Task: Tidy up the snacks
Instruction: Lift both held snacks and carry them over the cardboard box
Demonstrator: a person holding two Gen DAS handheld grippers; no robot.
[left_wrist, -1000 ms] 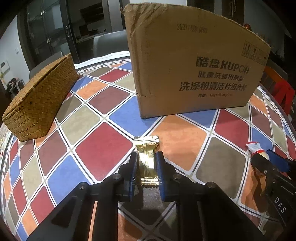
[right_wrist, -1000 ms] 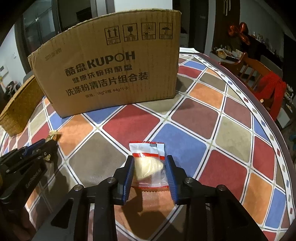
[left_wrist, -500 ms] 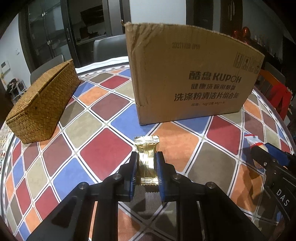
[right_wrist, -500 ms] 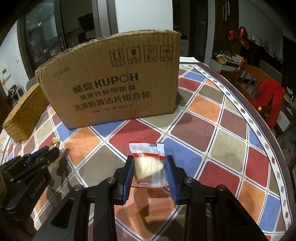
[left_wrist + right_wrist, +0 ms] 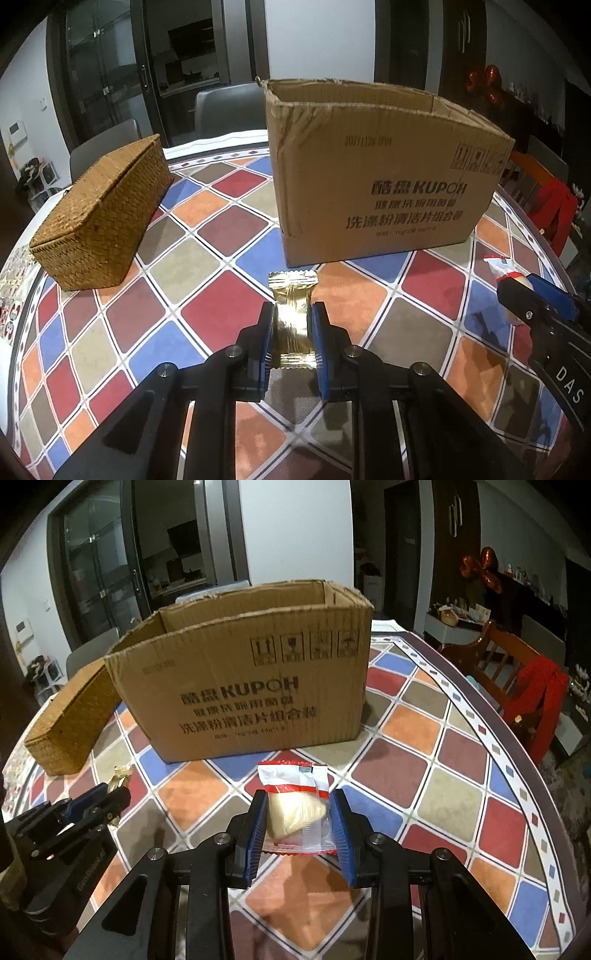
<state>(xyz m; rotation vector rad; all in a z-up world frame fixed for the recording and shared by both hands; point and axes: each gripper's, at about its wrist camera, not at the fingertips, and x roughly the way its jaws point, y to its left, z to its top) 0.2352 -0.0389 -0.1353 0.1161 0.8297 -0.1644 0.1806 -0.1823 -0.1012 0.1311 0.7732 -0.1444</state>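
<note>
So both claws are loaded up right now. The left claw has its blue-padded fingers pinched onto a gold foil snack packet, gripping it by the lower half so the crimped top edge sticks out forward, and it's held up off the counter, which has that loud tablecloth with red, blue, orange and grey diamonds. The right claw is clamped on a clear packet with red stripes, some pale yellowish lump inside, the sealed top pointing ahead and the serrated bottom edge hanging between the pads. It looks lifted clear of the cloth too. Straight ahead of both sits a big open-top cardboard box with "KUPOH" and Chinese lettering printed on the side; from the right wrist view you can peek over the rim at the far inner walls but I can't see the bottom. Off to the left of the box, a bit apart from it, there's a woven wicker basket with its lid on. The two claws are side by side with a gap between them, each one showing at the edge of the other's view. Farther back there are chairs, one wooden with something red draped over it.
</note>
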